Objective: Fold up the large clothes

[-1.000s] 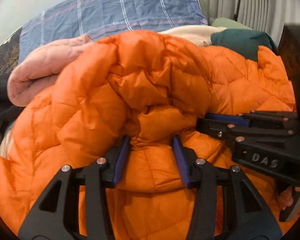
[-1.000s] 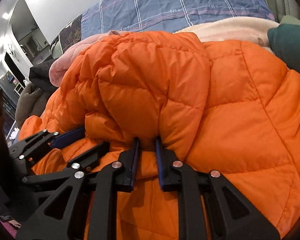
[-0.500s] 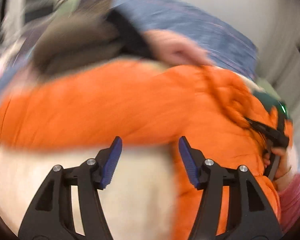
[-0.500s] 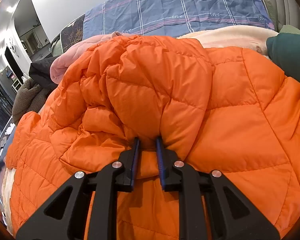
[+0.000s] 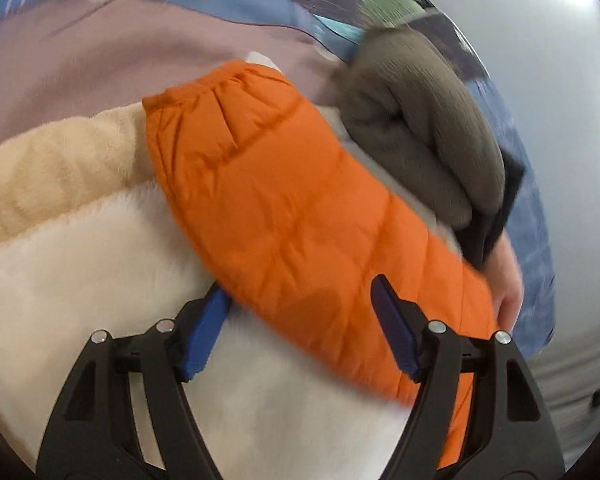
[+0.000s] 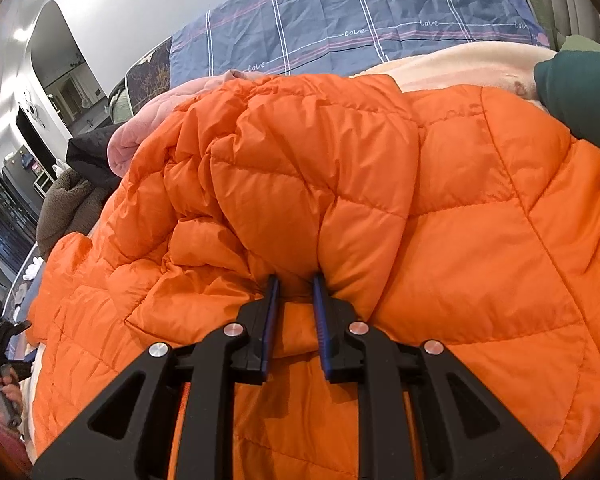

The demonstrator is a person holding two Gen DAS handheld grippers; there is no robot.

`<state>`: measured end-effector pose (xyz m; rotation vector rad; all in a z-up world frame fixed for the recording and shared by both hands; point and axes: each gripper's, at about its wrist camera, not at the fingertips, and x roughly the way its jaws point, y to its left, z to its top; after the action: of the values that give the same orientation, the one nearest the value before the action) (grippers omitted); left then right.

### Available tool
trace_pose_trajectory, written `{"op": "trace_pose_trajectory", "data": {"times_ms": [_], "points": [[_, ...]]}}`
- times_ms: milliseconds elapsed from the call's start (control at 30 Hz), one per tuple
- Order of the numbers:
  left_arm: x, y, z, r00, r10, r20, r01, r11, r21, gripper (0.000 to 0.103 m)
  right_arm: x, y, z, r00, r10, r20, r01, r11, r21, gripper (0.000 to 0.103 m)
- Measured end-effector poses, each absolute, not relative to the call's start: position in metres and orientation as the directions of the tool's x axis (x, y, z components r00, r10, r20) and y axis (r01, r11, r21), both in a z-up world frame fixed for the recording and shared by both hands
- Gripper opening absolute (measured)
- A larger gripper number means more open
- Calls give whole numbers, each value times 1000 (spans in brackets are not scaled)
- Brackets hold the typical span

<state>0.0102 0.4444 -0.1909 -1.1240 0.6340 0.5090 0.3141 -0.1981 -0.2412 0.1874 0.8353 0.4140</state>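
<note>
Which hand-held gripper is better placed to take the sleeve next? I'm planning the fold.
Left. The left hand-held gripper is opening astride the orange sleeve; the right hand-held gripper is clamped on the jacket body.

Left black two-finger gripper (image 5: 300, 320) jaws opening, pads seemingly clear of fabric; right black two-finger gripper (image 6: 294, 316) clamped nearly shut on orange quilted jacket (image 6: 380, 200).

White fleece (image 5: 80, 280) bare left of orange sleeve (image 5: 284, 216); brown knit bundle (image 5: 420, 128) crowds its far side
</note>
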Motion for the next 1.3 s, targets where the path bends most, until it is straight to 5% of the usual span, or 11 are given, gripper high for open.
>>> {"op": "trace_pose_trajectory", "data": {"times_ms": [33, 100, 167, 300, 433, 633, 733, 867, 1000, 1233, 1300], "points": [[14, 448, -191, 721, 69, -689, -667, 341, -663, 68, 314, -199, -241, 597, 429, -678, -282, 903, 323, 19], [23, 454, -187, 729, 108, -676, -667, 337, -665, 19, 314, -200, -241, 596, 433, -676, -283, 902, 327, 19], [30, 456, -174, 761, 102, -641, -629, 360, -689, 4, 313, -200, -242, 596, 434, -675, -284, 901, 329, 19], [65, 376, -76, 867, 108, -487, -428, 664, -613, 4, 313, -200, -242, 595, 436, -675, -284, 900, 330, 19], [120, 247, 9, 932, -122, -342, -73, 859, -506, 5, 311, -202, -241, 594, 444, -671, -285, 896, 341, 19], [184, 59, 26, 836, -420, -353, 309, 892, -330, 10, 309, -208, -240, 591, 466, -658, -281, 884, 374, 19], [214, -3, -13, 762, -440, -476, 354, 897, -264, 35, 297, -217, -236, 603, 469, -646, -262, 881, 394, 20], [222, -8, -51, 691, -467, -552, 350, 884, -310, 38, 270, -245, -226, 601, 503, -621, -262, 858, 441, 39], [207, 30, -71, 716, -391, -579, 269, 919, -288, 45, 257, -267, -217, 604, 508, -614, -236, 850, 471, 42], [209, 87, -103, 702, -278, -656, 145, 957, -251, 45, 289, -282, -196, 634, 461, -621, -115, 850, 514, 72], [203, 93, -110, 691, -282, -666, 136, 955, -263, 45, 310, -282, -203, 614, 452, -647, -52, 841, 538, 73]]}}
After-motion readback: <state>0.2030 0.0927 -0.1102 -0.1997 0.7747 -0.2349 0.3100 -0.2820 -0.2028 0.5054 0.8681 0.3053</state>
